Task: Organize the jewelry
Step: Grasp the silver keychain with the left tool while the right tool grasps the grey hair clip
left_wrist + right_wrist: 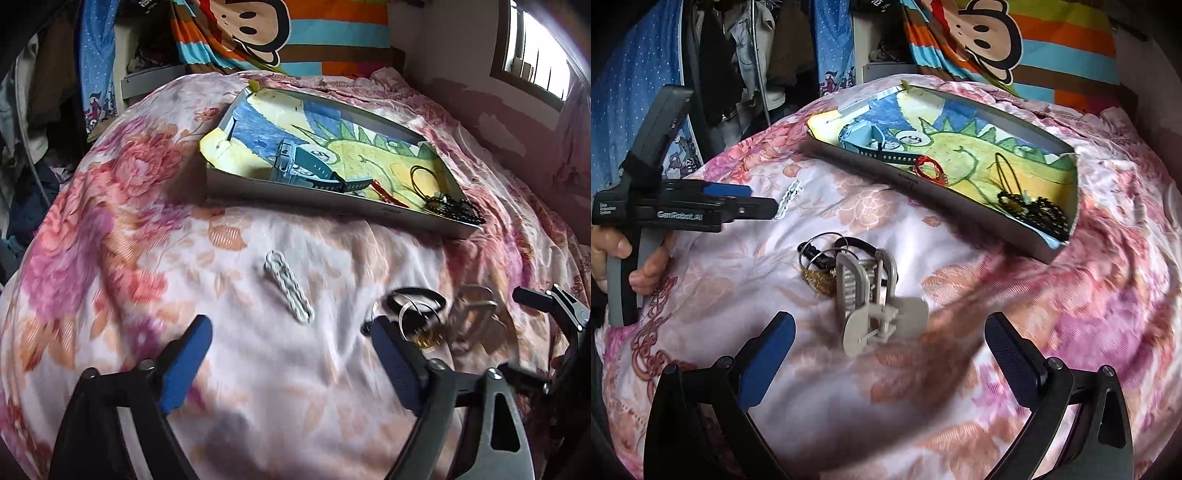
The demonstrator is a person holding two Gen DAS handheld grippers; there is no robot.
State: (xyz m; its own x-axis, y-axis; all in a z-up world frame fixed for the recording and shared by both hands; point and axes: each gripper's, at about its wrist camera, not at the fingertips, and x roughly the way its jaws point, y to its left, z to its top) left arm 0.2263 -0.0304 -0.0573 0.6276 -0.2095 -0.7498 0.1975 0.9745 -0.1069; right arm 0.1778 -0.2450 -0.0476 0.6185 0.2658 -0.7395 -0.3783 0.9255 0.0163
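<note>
Both grippers' jaws apart, nothing clamped: left gripper (291, 363) below white chain (288, 291) at centre frame; right gripper (890, 354) around grey hair claw (871, 295), possibly not touching.

Floral bedspread (110, 229) was motion-blurred near the lens in both views. White chain (288, 291) was smeared, links not countable; in right wrist view the left gripper (764, 206) hid its near end. Key ring cluster (413, 314) was blurred and partly behind the left gripper's right finger (391, 354). Grey hair claw (476, 317) was too smeared to make out in left wrist view. Black beads (1038, 214) sat half-hidden behind the tray's near wall (960, 214). Watch (314, 173) face was too small to read. Person's hand (617, 254) was cut off at left edge.
</note>
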